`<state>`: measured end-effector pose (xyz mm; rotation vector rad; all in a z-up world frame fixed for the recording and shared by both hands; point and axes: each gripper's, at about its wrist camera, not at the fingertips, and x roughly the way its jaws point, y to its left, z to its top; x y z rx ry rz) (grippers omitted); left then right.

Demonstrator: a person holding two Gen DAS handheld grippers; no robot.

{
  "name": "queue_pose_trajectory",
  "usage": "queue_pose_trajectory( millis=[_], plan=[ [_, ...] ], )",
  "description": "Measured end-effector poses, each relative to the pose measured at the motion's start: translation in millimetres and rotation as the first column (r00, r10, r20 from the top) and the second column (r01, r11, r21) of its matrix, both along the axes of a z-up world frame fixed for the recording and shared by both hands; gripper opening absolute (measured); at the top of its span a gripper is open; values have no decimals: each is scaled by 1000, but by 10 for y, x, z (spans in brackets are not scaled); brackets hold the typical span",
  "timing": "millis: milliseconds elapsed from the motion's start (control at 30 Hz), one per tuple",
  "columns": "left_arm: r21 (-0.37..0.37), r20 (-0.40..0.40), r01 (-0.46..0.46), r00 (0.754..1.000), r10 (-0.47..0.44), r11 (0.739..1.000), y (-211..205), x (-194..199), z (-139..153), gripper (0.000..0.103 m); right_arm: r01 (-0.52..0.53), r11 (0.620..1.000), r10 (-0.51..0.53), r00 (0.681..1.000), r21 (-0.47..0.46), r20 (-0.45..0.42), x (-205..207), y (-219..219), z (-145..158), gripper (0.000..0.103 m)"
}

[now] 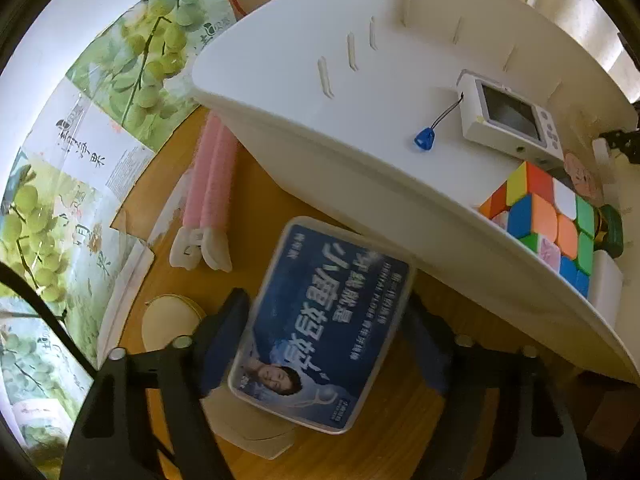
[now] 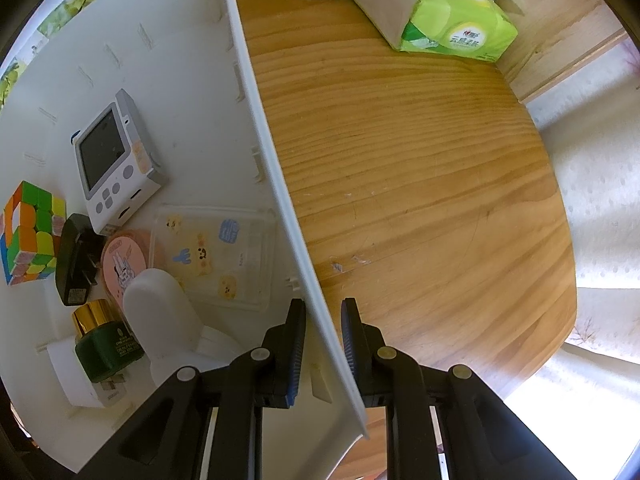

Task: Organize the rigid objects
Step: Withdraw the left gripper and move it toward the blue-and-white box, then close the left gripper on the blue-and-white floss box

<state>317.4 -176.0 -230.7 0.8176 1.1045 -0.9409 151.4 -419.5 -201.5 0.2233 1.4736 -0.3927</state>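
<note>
My left gripper [image 1: 324, 316] is shut on a clear box with a blue printed label [image 1: 320, 324], held above the wooden table beside the white organizer box [image 1: 304, 128]. My right gripper [image 2: 322, 320] straddles the organizer's right wall [image 2: 280, 184], one finger inside and one outside, with a little gap showing. Inside the organizer lie a white handheld device [image 2: 112, 160], a Rubik's cube [image 2: 30, 232], a black charger [image 2: 76, 260], a green jar with gold cap [image 2: 104, 340], a pink round tin [image 2: 124, 264], a clear bear-print case [image 2: 216, 252] and a white bottle [image 2: 164, 316].
A pink-handled clip [image 1: 208, 196] and a round wooden disc [image 1: 168, 320] lie on the table by grape-print cartons [image 1: 132, 60]. A green tissue pack [image 2: 444, 12] sits at the far side of the wooden table [image 2: 420, 184]. A blue tag on a cord [image 1: 424, 140] lies by the device.
</note>
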Motion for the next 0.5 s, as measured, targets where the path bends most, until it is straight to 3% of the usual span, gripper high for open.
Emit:
queue_pose_trajectory(
  millis=[500],
  plan=[
    [-18, -36, -209, 977, 209, 978, 438, -296, 20, 72, -60, 998, 60, 998, 10, -26, 62, 57, -33, 16]
  ],
)
